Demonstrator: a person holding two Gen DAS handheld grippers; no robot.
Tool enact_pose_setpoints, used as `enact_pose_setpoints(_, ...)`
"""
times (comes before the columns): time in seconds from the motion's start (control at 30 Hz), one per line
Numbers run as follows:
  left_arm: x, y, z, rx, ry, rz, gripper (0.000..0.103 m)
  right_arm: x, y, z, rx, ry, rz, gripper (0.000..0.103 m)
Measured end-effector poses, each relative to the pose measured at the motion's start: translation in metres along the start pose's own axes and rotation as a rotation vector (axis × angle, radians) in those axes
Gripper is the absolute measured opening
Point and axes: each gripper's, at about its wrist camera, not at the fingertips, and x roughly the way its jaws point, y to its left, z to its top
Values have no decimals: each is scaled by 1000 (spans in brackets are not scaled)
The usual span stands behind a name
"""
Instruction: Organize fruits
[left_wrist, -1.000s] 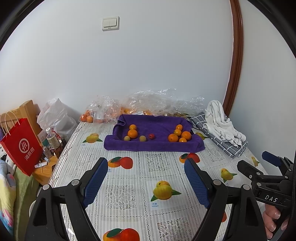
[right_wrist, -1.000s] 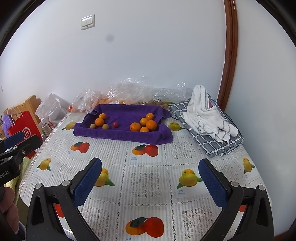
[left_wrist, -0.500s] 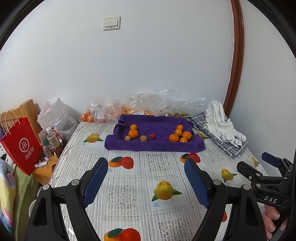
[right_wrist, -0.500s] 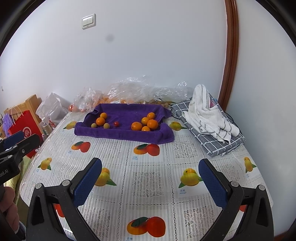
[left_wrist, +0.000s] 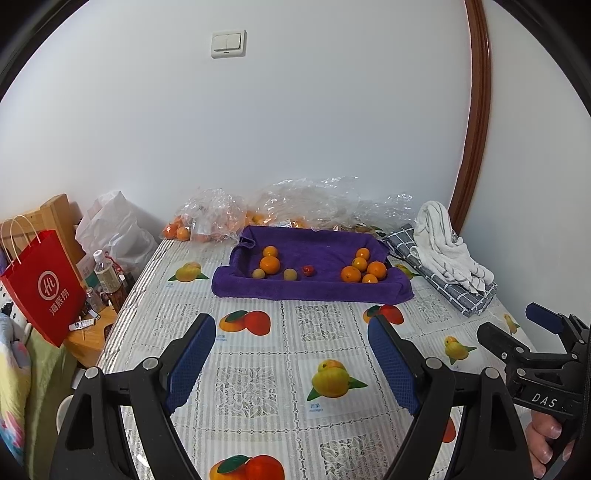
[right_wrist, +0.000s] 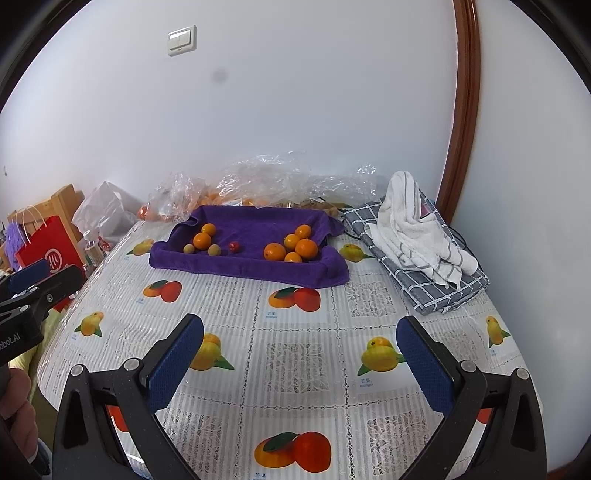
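A purple towel (left_wrist: 314, 291) (right_wrist: 251, 266) lies at the far side of the table. On its left part sit two oranges (left_wrist: 269, 264) (right_wrist: 202, 240), two small tan fruits (left_wrist: 290, 274) (right_wrist: 214, 250) and one small red fruit (left_wrist: 308, 270) (right_wrist: 233, 246). Several oranges (left_wrist: 364, 267) (right_wrist: 295, 247) are grouped on its right part. My left gripper (left_wrist: 291, 350) hovers open over the near tablecloth, nothing between its blue pads. My right gripper (right_wrist: 300, 349) is open too, also well short of the towel.
Clear plastic bags (left_wrist: 295, 206) with more oranges lie behind the towel against the wall. A white towel (right_wrist: 417, 232) rests on a folded grey checked cloth (right_wrist: 436, 288) at the right. A red paper bag (left_wrist: 40, 288) and bottles (left_wrist: 107, 277) stand beside the table's left edge.
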Motion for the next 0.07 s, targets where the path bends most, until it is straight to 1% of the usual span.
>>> enact_pose_setpoints(0.07, 1, 2, -1, 0, -2, -1, 84, 0, 0, 0, -2, -1, -3, 103)
